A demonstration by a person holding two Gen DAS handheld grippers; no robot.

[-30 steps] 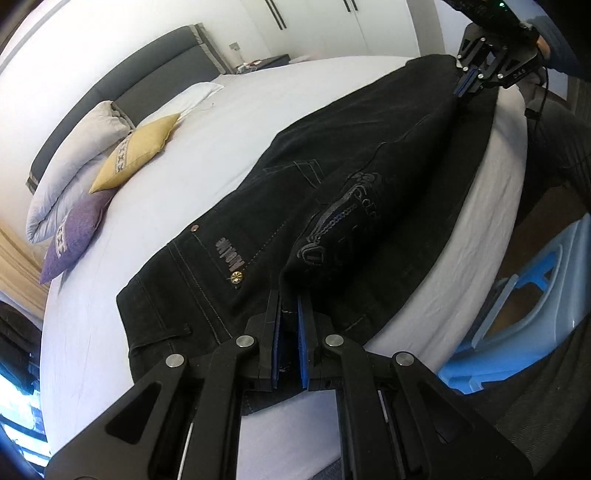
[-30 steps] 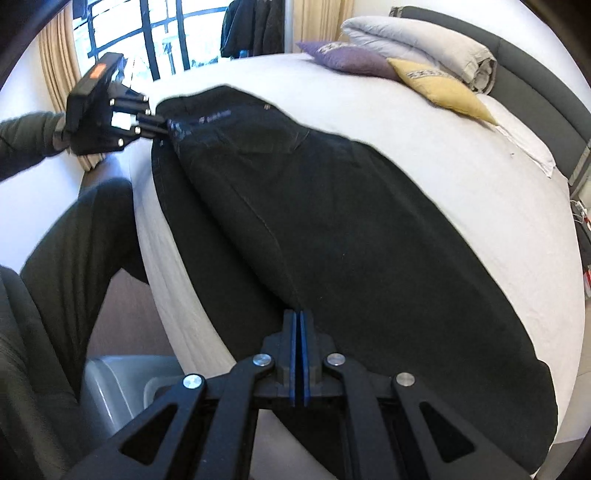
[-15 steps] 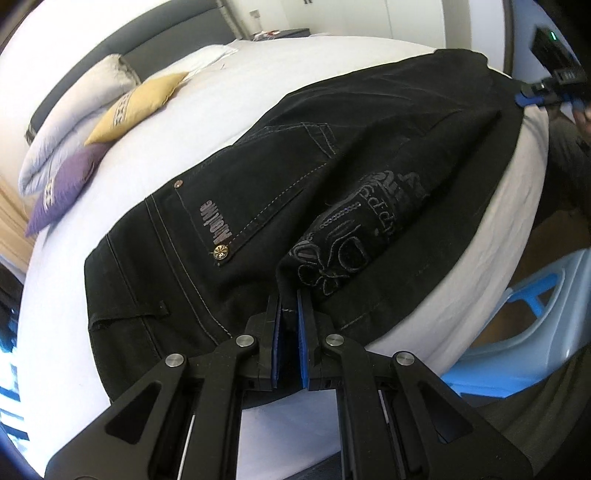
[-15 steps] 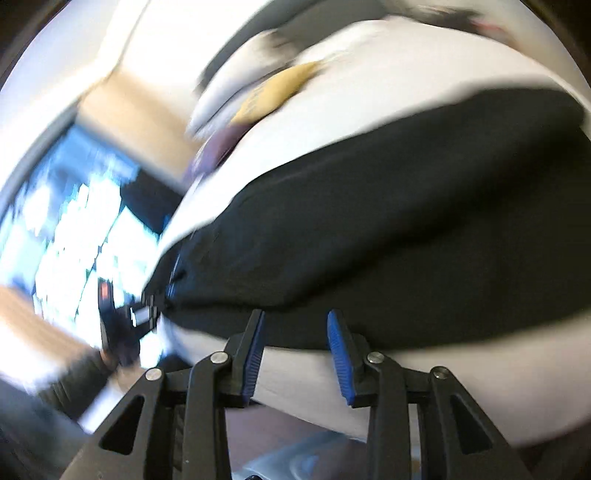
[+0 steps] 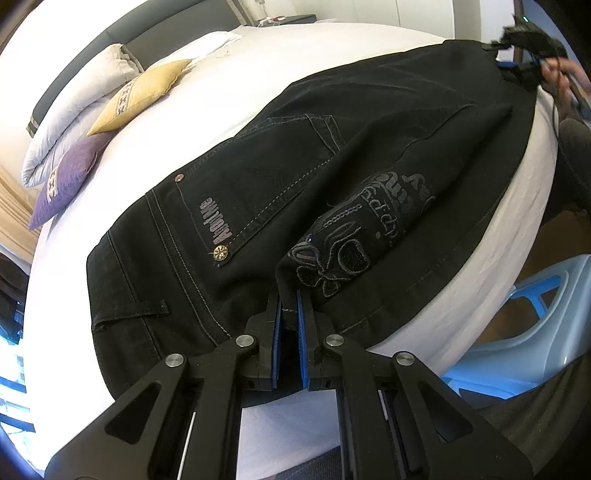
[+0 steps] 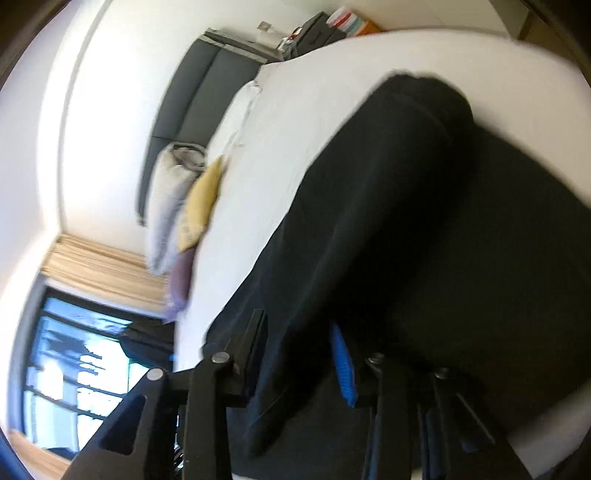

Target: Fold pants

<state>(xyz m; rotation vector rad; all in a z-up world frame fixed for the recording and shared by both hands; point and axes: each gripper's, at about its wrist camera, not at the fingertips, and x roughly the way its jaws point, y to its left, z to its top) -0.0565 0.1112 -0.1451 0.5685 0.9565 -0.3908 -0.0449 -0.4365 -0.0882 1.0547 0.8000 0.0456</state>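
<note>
Black pants (image 5: pixel 332 177) lie folded lengthwise on the white bed (image 5: pixel 229 85), waist toward me in the left wrist view. My left gripper (image 5: pixel 290 314) is shut on the pants' waist edge by an embroidered pocket (image 5: pixel 347 251). My right gripper (image 5: pixel 524 40) shows at the far end of the pants. In the blurred right wrist view the right gripper (image 6: pixel 299 354) is open, its jaws on either side of a fold of the pants (image 6: pixel 406 221).
Grey, yellow (image 5: pixel 136 96) and purple (image 5: pixel 62 181) pillows lie at the grey headboard (image 5: pixel 122 35). A light blue plastic stool (image 5: pixel 546 317) stands beside the bed at the right. A window (image 6: pixel 74 373) and curtains are to the left.
The right gripper has let go of the pant leg, opened, rolled sideways and now straddles a fold of cloth. The left gripper keeps its hold on the waist.
</note>
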